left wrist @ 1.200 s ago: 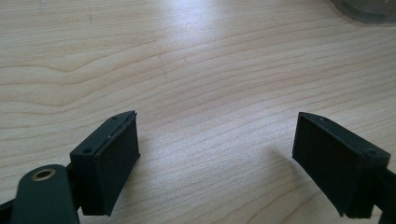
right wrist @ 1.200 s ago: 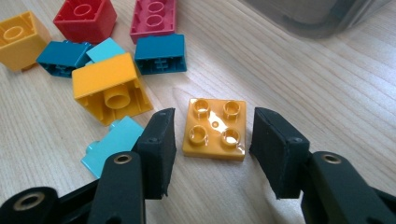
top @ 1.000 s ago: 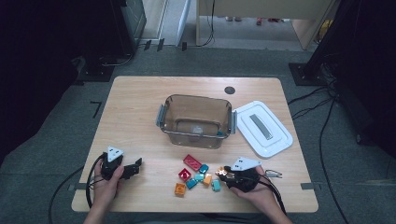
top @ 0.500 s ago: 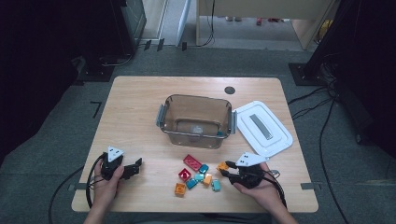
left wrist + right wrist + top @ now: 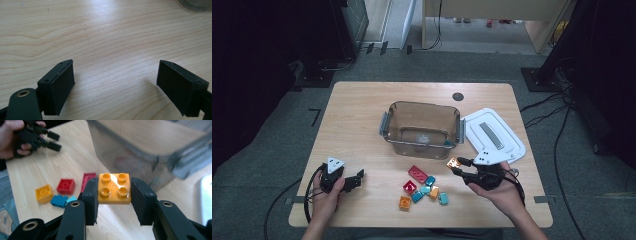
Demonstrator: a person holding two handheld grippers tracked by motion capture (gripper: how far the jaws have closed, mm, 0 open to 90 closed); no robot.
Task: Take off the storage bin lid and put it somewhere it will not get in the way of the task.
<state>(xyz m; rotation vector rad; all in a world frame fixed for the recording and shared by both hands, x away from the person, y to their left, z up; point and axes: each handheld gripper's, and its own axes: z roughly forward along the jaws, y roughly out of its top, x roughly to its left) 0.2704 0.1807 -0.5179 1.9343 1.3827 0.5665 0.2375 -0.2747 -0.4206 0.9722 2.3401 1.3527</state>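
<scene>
At near left the left gripper rests on the worktop, jaws open and empty; the right gripper grips an orange brick lifted before the clear bin; next, carry it over the rim and release.

Bright worktop, dark surroundings, soft overhead light

In the high view the worktop is evenly lit from above while the room's left and right sides sink into near black; the picture is soft and grainy. In the left gripper view a pale sheen lies across the wood's top edge, with faint shadows under the jaws. In the right gripper view the yellow brick shows glossy highlights, and the clear bin behind is blurred.
</scene>
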